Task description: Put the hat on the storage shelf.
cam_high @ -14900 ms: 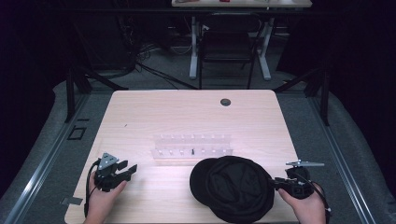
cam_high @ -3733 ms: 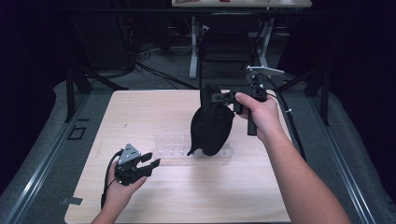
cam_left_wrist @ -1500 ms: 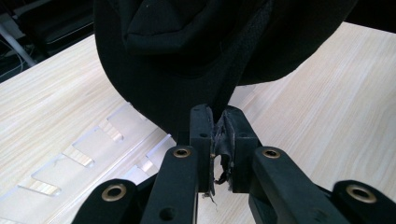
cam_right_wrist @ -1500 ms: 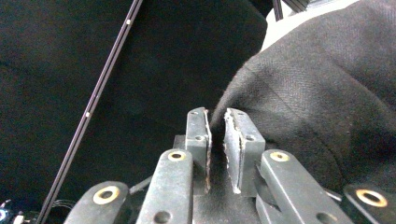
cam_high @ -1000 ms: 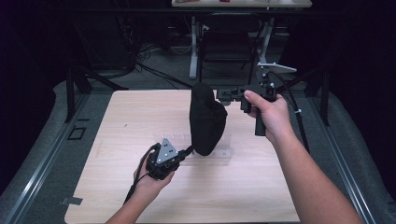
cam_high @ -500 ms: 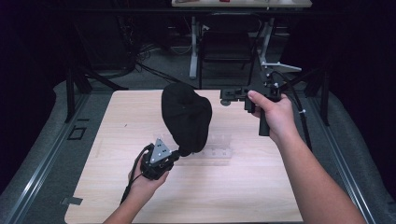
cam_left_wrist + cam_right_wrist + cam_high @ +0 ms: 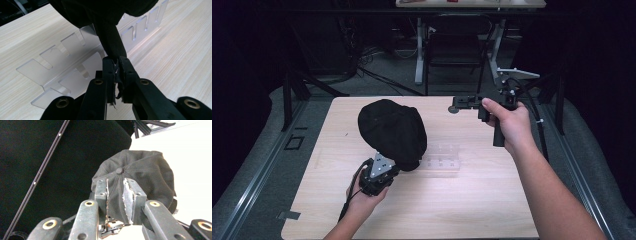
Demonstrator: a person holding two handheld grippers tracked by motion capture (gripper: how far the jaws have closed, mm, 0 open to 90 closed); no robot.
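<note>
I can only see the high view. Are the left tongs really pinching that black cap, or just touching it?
Observer: Pinching. In the left gripper view, the left tongs are shut on a narrow fold of the black cap.
Operator: What's that see-through thing near it?
Observer: It's a clear rack with slots cut along its edges, lying flat just beyond the fold.
Operator: Are the right tongs holding anything?
Observer: No. In the right gripper view, the right tongs stand apart with nothing between them, aimed at the cap's top button.
</note>
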